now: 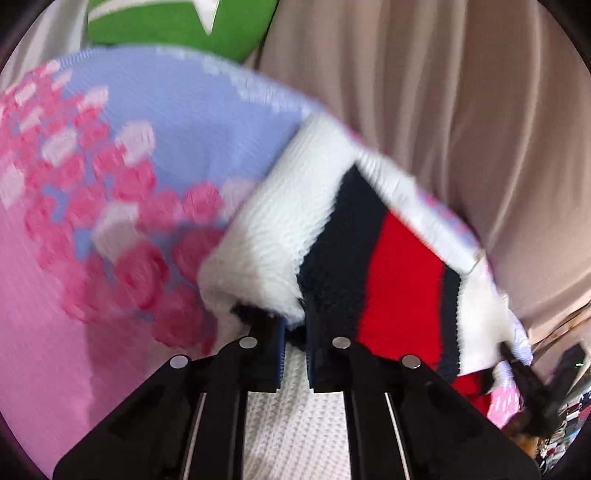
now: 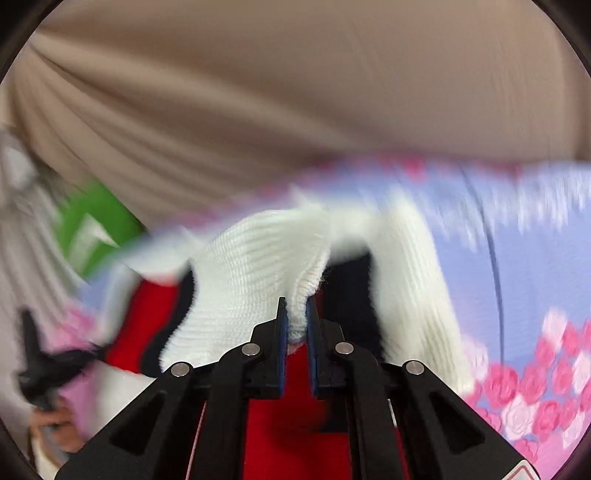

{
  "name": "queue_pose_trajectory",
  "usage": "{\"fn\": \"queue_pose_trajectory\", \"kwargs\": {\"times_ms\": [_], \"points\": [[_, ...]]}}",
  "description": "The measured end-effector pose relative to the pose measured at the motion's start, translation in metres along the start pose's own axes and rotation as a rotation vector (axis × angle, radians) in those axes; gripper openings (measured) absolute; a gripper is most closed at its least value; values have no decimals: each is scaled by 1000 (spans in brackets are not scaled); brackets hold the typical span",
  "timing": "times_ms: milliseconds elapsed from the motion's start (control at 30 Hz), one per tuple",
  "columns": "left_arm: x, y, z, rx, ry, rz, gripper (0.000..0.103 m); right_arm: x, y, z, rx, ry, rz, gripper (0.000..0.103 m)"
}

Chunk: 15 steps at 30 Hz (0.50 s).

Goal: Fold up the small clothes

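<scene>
Holding: your left gripper point(image 1: 295, 332) pinches the knitted garment point(image 1: 266, 236) at its white and navy edge; jaws pressed on it
Right gripper point(image 2: 295, 321): clamped on a white fold of the same garment
Garment: white, navy, red; raised over the floral sheet point(image 1: 177, 122)
Backdrop: beige curtain point(image 2: 295, 81); blurred

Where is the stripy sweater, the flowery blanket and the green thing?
Stripy sweater point(image 1: 402, 266): left wrist view, on its red stripe.
Flowery blanket point(image 1: 192, 122): left wrist view, on a plain blue patch above the pink roses.
Green thing point(image 1: 155, 26): left wrist view, on its green surface at the top edge.
</scene>
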<state>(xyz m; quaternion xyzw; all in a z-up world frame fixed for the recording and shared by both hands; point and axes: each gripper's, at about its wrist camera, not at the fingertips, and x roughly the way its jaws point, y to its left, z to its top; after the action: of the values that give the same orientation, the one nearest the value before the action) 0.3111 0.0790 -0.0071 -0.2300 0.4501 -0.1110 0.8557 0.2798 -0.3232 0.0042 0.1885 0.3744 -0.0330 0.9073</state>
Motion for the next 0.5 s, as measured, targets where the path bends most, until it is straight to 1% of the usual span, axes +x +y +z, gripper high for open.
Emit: {"fn": "queue_pose_trajectory", "kwargs": {"times_ms": [33, 67, 133, 167, 200, 233, 267, 300, 333, 400, 433, 467, 500], "points": [[-2, 0, -2, -1, -17, 2, 7, -2, -6, -3, 39, -7, 43, 8], [-6, -1, -3, 7, -32, 11, 7, -15, -7, -4, 71, -49, 113, 8], [-17, -2, -4, 27, -70, 23, 7, -41, -3, -5, 59, -153, 196, 8], [-18, -2, -4, 35, -80, 33, 7, -47, -2, -7, 44, -187, 203, 8], [-17, -2, -4, 44, -84, 41, 7, -40, -2, -7, 33, -168, 177, 8], [-14, 0, -6, 49, -77, 49, 7, -21, -5, -8, 30, -106, 125, 8], [-6, 1, -7, 47, -61, 57, 7, 5, -12, -11, 43, -16, 58, 8], [-3, 2, -11, 49, -67, 56, 7, 16, -20, -15, 82, 18, 63, 7], [-4, 0, -14, 63, -84, 67, 8, 7, -21, -14, 89, -10, 83, 8], [-6, -6, -16, 90, -98, 91, 8, -27, -14, -11, 81, -121, 189, 8], [-6, -5, -16, 92, -101, 93, 8, -37, -11, -11, 63, -154, 197, 8], [-5, -5, -16, 87, -102, 89, 8, -38, -11, -10, 46, -154, 162, 8], [-3, -7, -16, 84, -107, 87, 8, -23, -14, -11, 44, -104, 116, 8]]}}
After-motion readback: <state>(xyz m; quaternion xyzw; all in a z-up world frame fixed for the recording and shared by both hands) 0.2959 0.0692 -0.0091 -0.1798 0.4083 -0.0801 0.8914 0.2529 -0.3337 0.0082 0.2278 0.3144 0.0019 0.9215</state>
